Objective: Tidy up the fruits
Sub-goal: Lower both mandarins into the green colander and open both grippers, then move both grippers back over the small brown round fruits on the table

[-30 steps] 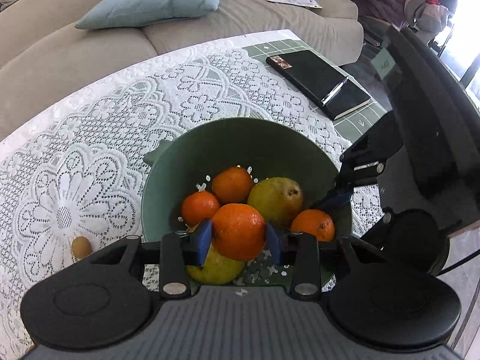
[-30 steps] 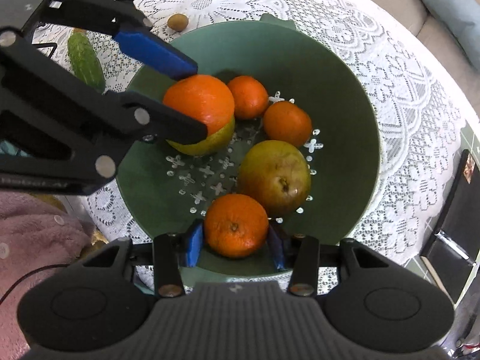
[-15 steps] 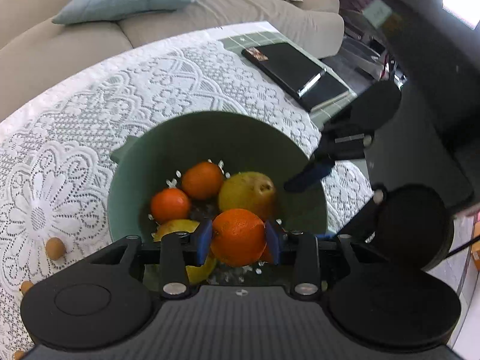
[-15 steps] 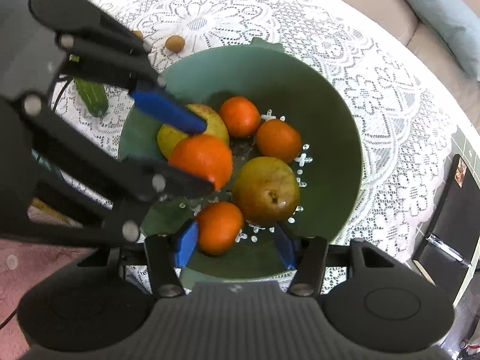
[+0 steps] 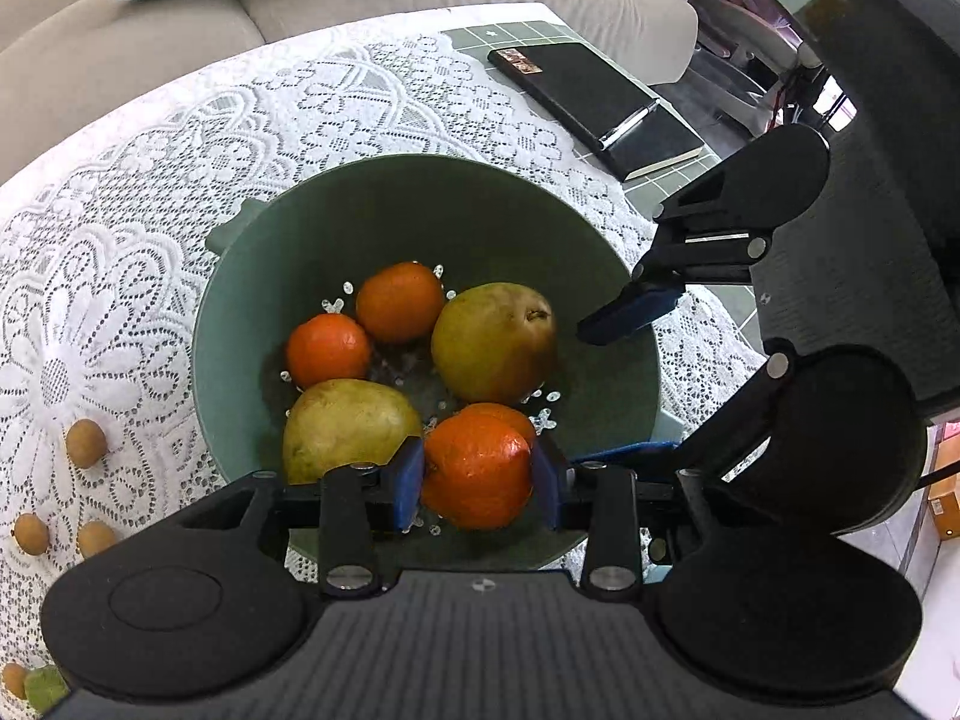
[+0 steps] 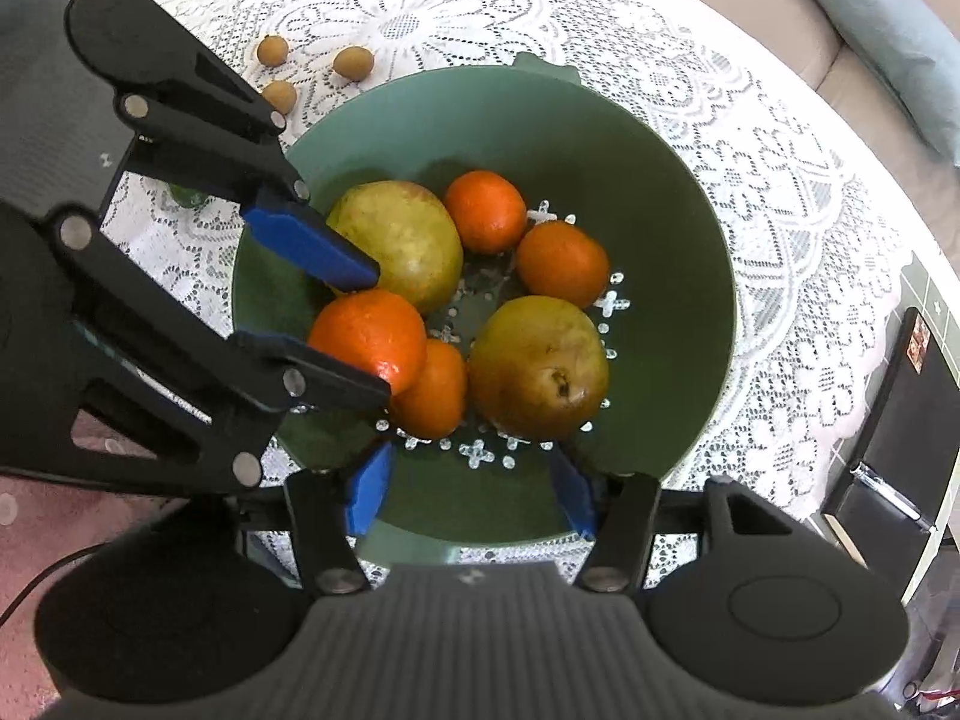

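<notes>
Your left gripper points down into the round green plastic colander bowl, and its two blue pads pinch a large round orange between them. The orange hangs low in the bowl, over a smaller orange tangerine that lies just under it – from the right wrist view the two fruits seem to touch, but I cannot tell this surely.

Your right gripper stands at the near rim of the same bowl. Its jaws have just been opening and now they are spread apart, with nothing between the blue pads, only the perforated bottom of the bowl below them. The tangerine is free of them, a little further in.

Also in the bowl are two yellow-green pears: one lies beside the tangerine with its dark end towards you, the other lies behind the held orange, close to the upper blue pad of the left gripper. Two more small tangerines rest side by side at the far part of the bowl bottom.

The bowl sits on a white lace tablecloth. Some small brown round fruits lie on the lace outside the bowl – they are near its rim but apart from it. A black notebook with a pen lies further away, at the table edge.
</notes>
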{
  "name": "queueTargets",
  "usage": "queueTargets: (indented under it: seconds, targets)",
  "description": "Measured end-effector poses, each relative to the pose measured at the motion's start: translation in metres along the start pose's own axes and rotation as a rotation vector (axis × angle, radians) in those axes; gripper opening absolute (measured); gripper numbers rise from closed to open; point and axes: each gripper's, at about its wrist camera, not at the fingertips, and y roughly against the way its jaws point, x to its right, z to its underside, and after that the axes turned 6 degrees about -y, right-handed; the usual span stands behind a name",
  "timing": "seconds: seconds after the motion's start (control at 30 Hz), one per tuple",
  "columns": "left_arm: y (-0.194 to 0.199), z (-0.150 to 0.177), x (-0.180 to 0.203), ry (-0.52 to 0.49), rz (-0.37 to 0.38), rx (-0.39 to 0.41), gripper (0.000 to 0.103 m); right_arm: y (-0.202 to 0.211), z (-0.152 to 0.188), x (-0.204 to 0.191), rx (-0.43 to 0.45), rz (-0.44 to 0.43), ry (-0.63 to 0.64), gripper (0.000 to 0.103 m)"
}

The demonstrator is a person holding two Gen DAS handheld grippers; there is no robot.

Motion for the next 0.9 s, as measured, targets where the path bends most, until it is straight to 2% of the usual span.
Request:
queueTargets:
  seconds: [0.33, 0.5, 0.9]
  targets:
    - [0.006, 0.005, -0.002, 0.01, -0.016, -0.007, 0.045, 0.0, -0.005, -0.011, -0.008, 0.013, 0.029, 0.061]
    - [0.017, 0.011, -0.002, 0.005, -0.024, 0.019, 0.047, 0.007, -0.006, -0.015, 0.0, 0.026, 0.037, 0.061]
    - [0.065, 0.032, -0.019, 0.069, -0.093, 0.142, 0.049, 0.036, -0.02, -0.027, 0.146, 0.045, -0.026, 0.061]
